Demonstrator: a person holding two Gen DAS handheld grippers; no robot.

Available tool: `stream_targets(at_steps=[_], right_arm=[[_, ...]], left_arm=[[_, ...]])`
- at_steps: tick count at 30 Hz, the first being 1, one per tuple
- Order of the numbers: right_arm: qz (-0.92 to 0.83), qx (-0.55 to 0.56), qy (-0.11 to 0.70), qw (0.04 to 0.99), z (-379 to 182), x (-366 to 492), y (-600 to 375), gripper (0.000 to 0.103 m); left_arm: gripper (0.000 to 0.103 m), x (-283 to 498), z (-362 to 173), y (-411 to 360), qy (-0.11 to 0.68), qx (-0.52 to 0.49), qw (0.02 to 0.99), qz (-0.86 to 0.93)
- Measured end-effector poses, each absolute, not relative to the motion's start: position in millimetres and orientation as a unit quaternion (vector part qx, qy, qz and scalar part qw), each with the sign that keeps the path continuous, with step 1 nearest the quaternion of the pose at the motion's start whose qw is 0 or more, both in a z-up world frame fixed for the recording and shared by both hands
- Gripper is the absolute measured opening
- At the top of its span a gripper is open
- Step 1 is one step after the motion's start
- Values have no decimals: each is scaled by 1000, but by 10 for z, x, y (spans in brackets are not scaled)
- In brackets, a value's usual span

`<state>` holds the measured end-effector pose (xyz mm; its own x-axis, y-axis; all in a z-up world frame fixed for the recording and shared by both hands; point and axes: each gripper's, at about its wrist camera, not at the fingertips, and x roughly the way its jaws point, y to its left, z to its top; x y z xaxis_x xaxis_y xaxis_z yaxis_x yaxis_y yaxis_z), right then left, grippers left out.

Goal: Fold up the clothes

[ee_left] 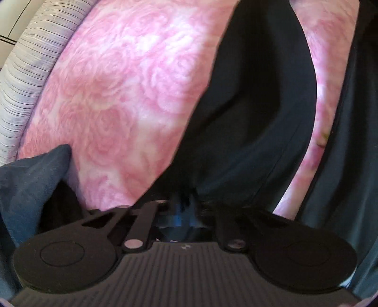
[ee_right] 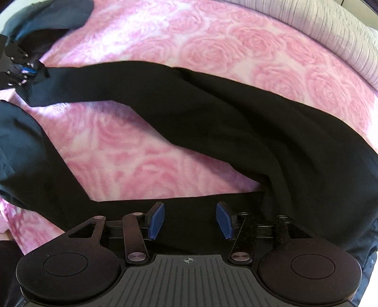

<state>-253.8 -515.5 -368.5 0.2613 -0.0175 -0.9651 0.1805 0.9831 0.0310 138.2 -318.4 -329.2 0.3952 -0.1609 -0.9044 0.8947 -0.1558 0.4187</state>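
A black garment (ee_right: 212,113) with long legs lies spread on a pink rose-patterned blanket (ee_right: 212,47). My left gripper (ee_left: 186,205) is shut on the end of one black leg (ee_left: 255,99); it also shows in the right wrist view (ee_right: 26,70) at the far left, holding that leg's hem. My right gripper (ee_right: 190,220) is open, its blue pads (ee_right: 157,220) apart just above the black cloth near the garment's wide end. Nothing is between its fingers.
A dark blue-grey garment (ee_left: 30,179) lies at the left of the left wrist view and at the top left of the right wrist view (ee_right: 54,16). A white striped pillow or cover (ee_right: 330,30) borders the blanket's far edge.
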Motion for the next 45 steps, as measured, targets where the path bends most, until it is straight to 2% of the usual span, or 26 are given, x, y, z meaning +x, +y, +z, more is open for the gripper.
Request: stream_targets(at_steps=[7,11,14,16,17,18,26,32,34,35,36,37,40,45], right_arm=[[-90,69,595,795,-3492,-2559,-5338,53],[-99,77,586,801,-3455,-2539,-5451,54],[-102,78,585,801,-3503,-2521,-5481,54],[-95,77,585,802,-3549,-2515,-5457,54],[-91,75,586,801,-3573,-2509,-5432,55],[-87,74,588,801,-3597,-2503,-5405,55],[-53,51,592,803,-3756,-2330,-5162,55],[-56,38,590,805,-3825,-2214,-5156,56],[-59,37,591,803,-3868,-2195,-5170,56],[-61,34,592,803,-3890,-2187,-5174,56],[-65,28,594,801,-3902,-2183,-5177,56],[-69,21,596,800,-3914,-2179,-5180,56],[-80,-5,601,795,-3937,-2180,-5172,56],[-91,-95,603,787,-3948,-2235,-5054,56]], left_arm=[[0,1917,-2505,-3403,203,578,696,-376],[0,2216,-2488,-3512,227,575,711,-336],[8,2099,-2614,-3529,235,586,692,-350],[22,1959,-2750,-3553,221,607,665,-374],[43,1870,-2834,-3569,207,622,647,-390],[51,1780,-2918,-3585,194,635,628,-406],[51,1663,-3451,-3813,111,695,532,-470],[46,2046,-3574,-3911,121,718,509,-459],[39,2089,-3698,-3870,121,736,471,-471],[27,2105,-3756,-3852,120,743,453,-477],[11,2098,-3800,-3843,120,746,440,-485],[2,2075,-3835,-3831,123,750,427,-490],[0,2038,-3839,-3787,121,750,428,-490],[0,2059,-3499,-3653,135,725,476,-479]])
